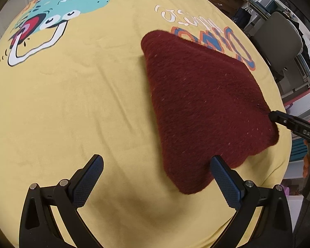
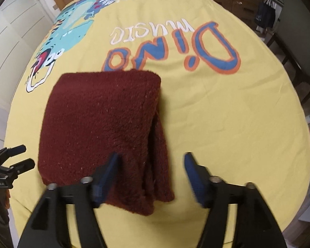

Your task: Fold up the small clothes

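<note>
Resting folded on the yellow cloth (image 2: 237, 124) that covers the bench, the dark red garment (image 2: 101, 128) lies flat so its layers stay stacked. Your right tongs (image 2: 150, 165) stand open astride its near edge, gripping nothing; your left tongs (image 1: 157, 171) are open, beside it.

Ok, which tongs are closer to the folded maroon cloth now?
Right. The right tongs stand open straddling the maroon cloth's near edge; the left tongs are open beside it, mostly over the yellow sheet.
</note>
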Demonstrator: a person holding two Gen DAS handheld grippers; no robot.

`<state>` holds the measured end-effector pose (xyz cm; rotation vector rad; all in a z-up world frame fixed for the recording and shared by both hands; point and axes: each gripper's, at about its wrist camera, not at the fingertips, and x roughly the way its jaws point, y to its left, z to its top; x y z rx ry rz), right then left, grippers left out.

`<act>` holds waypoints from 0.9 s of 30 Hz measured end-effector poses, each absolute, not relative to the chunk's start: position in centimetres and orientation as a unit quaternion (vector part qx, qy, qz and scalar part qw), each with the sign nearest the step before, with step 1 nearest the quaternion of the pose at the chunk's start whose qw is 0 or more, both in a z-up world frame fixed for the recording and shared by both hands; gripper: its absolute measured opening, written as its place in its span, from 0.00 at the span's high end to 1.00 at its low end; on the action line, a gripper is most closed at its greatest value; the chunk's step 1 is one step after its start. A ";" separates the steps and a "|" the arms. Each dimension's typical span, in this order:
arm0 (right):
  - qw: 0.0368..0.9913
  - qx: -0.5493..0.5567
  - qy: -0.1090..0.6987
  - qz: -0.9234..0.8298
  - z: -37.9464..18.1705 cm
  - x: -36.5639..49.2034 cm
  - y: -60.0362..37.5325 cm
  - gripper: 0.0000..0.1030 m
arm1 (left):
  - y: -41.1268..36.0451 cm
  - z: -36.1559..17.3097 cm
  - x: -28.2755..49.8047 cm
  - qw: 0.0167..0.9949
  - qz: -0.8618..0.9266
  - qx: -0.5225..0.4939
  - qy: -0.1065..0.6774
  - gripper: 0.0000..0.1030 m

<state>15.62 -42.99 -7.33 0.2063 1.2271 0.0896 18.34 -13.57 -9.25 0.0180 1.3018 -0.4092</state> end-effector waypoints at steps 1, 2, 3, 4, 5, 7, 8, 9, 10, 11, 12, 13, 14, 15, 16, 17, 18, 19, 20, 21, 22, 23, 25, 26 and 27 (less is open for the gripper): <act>0.813 0.096 0.573 0.046 -7.0 15.8 -42.8 0.22 | -13.7 -9.1 18.6 0.778 -0.188 0.009 0.599 0.01; 0.813 0.094 0.572 0.050 -6.8 15.9 -42.6 0.21 | -13.9 -8.8 18.9 0.781 -0.186 0.009 0.596 0.01; 0.815 0.092 0.570 0.053 -6.6 16.1 -42.3 0.21 | -14.0 -8.6 19.2 0.784 -0.185 0.008 0.593 0.01; 0.817 0.088 0.568 0.056 -6.5 16.4 -42.0 0.19 | -14.0 -8.4 19.5 0.786 -0.184 0.005 0.590 0.01; 0.817 0.082 0.567 0.060 -6.5 16.6 -41.5 0.18 | -14.1 -8.2 19.9 0.788 -0.182 0.001 0.589 0.01; 0.816 0.073 0.569 0.068 -6.8 17.5 -40.5 0.18 | -14.2 -8.1 21.0 0.790 -0.177 -0.010 0.587 0.01; 0.815 0.071 0.571 0.071 -7.1 17.8 -40.4 0.18 | -14.3 -8.2 21.6 0.789 -0.174 -0.017 0.589 0.01; 0.813 0.070 0.574 0.072 -7.6 18.1 -40.1 0.18 | -14.5 -8.4 22.2 0.786 -0.173 -0.024 0.593 0.01; 0.808 0.068 0.580 0.070 -8.3 18.5 -39.8 0.18 | -14.5 -8.6 22.5 0.784 -0.174 -0.028 0.596 0.01; 0.805 0.067 0.585 0.068 -8.8 18.7 -39.8 0.18 | -14.8 -9.0 23.0 0.780 -0.177 -0.032 0.599 0.01; 0.802 0.068 0.589 0.066 -9.4 18.9 -39.8 0.18 | -14.9 -9.3 23.3 0.778 -0.178 -0.033 0.602 0.01; 0.799 0.073 0.594 0.066 -10.2 19.0 -39.9 0.18 | -15.0 -9.5 23.5 0.776 -0.178 -0.032 0.604 0.01; 0.795 0.080 0.598 0.065 -10.9 19.0 -40.1 0.17 | -15.3 -9.9 23.7 0.774 -0.179 -0.029 0.607 0.01; 0.792 0.091 0.600 0.066 -11.7 19.0 -40.4 0.17 | -15.6 -10.3 23.8 0.771 -0.183 -0.027 0.610 0.01; 0.790 0.099 0.601 0.066 -12.2 18.8 -40.7 0.11 | -15.9 -10.7 23.8 0.767 -0.188 -0.025 0.613 0.01; 0.788 0.103 0.603 0.062 -12.7 18.8 -41.0 0.05 | -16.4 -11.4 23.7 0.763 -0.192 -0.022 0.617 0.01; 0.788 0.104 0.604 0.057 -13.2 18.7 -41.3 0.01 | -16.7 -11.9 23.7 0.760 -0.196 -0.021 0.620 0.01; 0.788 0.111 0.602 0.061 -13.7 18.7 -41.6 0.01 | -17.0 -12.4 23.6 0.757 -0.198 -0.020 0.622 0.01; 0.787 0.119 0.602 0.065 -14.2 18.6 -41.9 0.01 | -17.4 -13.1 23.6 0.755 -0.198 -0.019 0.625 0.01; 0.785 0.126 0.602 0.068 -14.7 18.6 -42.1 0.01 | -17.7 -13.6 23.6 0.754 -0.196 -0.018 0.627 0.01; 0.785 0.130 0.601 0.072 -15.0 18.5 -42.2 0.01 | -18.0 -14.0 23.6 0.753 -0.193 -0.019 0.629 0.01; 0.786 0.134 0.599 0.074 -15.3 18.5 -42.3 0.01 | -18.1 -14.6 23.6 0.752 -0.187 -0.017 0.632 0.01; 0.786 0.144 0.596 0.080 -16.0 18.5 -42.3 0.01 | -18.4 -15.6 23.7 0.749 -0.183 -0.025 0.637 0.01; 0.783 0.154 0.597 0.084 -16.3 18.5 -42.4 0.01 | -18.4 -16.0 23.7 0.750 -0.181 -0.032 0.635 0.01; 0.779 0.165 0.598 0.089 -16.7 18.5 -42.4 0.01 | -18.2 -16.3 23.5 0.753 -0.179 -0.036 0.632 0.00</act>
